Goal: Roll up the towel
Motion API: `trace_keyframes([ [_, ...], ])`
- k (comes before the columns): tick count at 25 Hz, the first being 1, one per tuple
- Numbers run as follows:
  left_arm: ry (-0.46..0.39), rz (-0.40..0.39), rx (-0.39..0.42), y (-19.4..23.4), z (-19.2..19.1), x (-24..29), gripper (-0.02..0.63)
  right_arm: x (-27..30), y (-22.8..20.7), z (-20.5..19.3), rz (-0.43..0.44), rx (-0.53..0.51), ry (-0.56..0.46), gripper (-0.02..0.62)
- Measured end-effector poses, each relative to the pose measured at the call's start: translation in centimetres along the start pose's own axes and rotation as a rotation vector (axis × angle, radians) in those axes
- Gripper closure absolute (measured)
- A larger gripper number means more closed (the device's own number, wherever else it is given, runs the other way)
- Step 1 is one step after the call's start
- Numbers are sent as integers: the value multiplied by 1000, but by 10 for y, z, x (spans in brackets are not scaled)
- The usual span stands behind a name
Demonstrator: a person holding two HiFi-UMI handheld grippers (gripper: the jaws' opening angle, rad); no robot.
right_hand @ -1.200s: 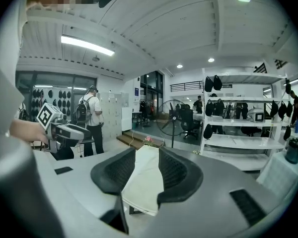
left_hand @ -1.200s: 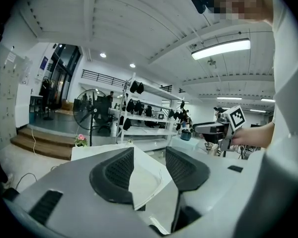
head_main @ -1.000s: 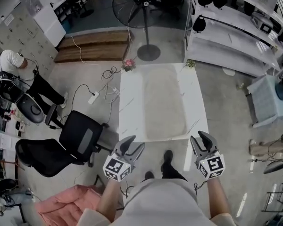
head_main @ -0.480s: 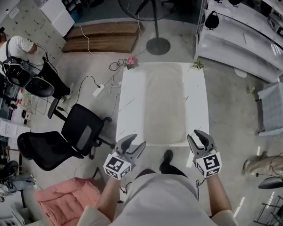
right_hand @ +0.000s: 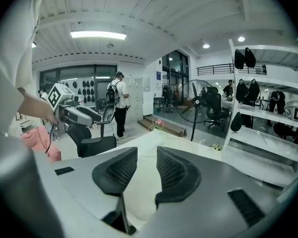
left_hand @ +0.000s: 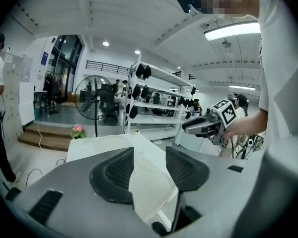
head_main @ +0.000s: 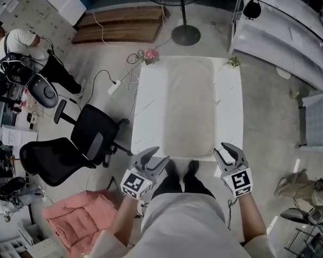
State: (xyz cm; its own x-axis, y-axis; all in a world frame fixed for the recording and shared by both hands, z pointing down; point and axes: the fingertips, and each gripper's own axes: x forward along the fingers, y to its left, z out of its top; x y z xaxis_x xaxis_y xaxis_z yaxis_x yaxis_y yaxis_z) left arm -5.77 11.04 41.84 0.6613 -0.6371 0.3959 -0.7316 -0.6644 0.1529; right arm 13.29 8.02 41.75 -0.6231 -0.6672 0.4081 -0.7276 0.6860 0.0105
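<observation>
fan: head cut off at top edge | table-corner sprig: too small, perhaps a plant

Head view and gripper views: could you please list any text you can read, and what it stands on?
No readable text anywhere.
Left gripper and right gripper: only square markers, no letters.
Blue sign beside the glass doors: too small to read.

I see a white table with a pink flower pot at its far left corner and a small green plant at its far right corner. A black office chair stands left of the table. A pedestal fan stands beyond it.
</observation>
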Motion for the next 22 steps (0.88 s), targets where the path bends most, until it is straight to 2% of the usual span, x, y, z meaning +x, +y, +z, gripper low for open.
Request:
trace_keyframes([
  [7,72,-51,41,16,-41,21,388,30,17,-36,48,-21,95,460],
  [17,315,-195,164,26,-158,63,388,76,40,-133,172,-101,322,460],
  [22,411,-259,217,25,-208,81,388,87,51,-187,234,-121,435,460],
])
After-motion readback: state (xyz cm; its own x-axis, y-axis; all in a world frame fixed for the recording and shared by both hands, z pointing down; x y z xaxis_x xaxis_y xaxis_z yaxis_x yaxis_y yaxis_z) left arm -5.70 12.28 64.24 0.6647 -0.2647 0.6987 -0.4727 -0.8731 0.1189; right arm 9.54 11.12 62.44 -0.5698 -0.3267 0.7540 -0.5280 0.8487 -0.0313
